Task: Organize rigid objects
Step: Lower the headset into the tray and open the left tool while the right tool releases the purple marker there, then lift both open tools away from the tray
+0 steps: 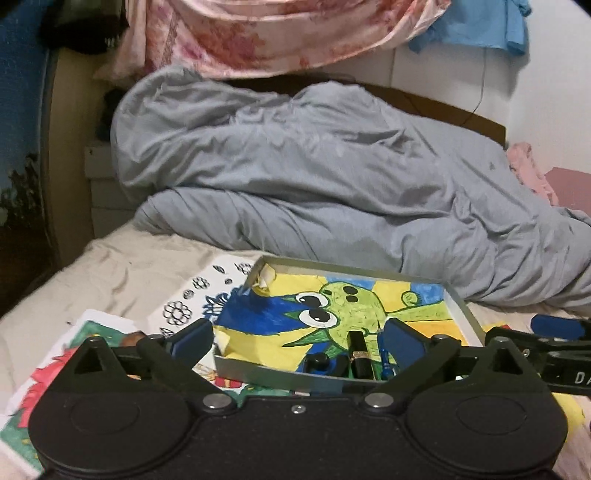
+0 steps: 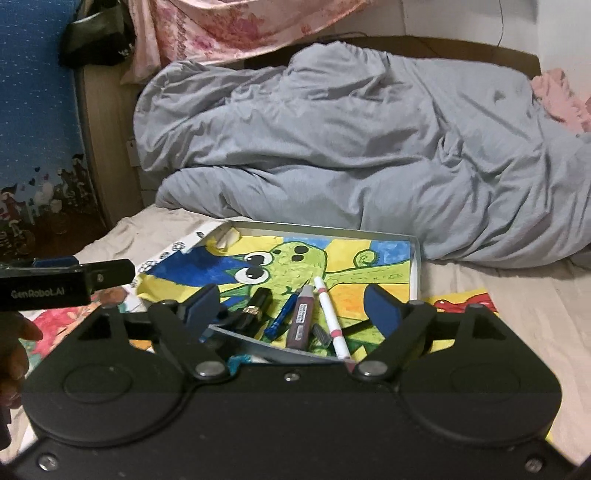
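A shallow grey box point(image 2: 416, 254) lined with a green and yellow cartoon drawing lies on the bed; it also shows in the left wrist view point(image 1: 463, 302). Inside it lie a black lipstick tube point(image 2: 256, 304), a blue pen point(image 2: 282, 317), a maroon tube point(image 2: 301, 323), a white marker point(image 2: 332, 317) and a small grey piece point(image 2: 320, 334). My right gripper point(image 2: 293, 304) is open and empty above these things. My left gripper point(image 1: 299, 338) is open and empty over the box's near edge, with the lipstick tube point(image 1: 360, 354) and a black cap point(image 1: 317, 362) between its fingers.
A crumpled grey duvet point(image 2: 351, 147) fills the bed behind the box. Coloured drawings point(image 1: 55, 373) lie on the beige sheet point(image 1: 110, 266) left of the box. A pink floral cloth point(image 1: 258, 33) hangs at the back. A blue curtain point(image 2: 33, 110) stands at the left.
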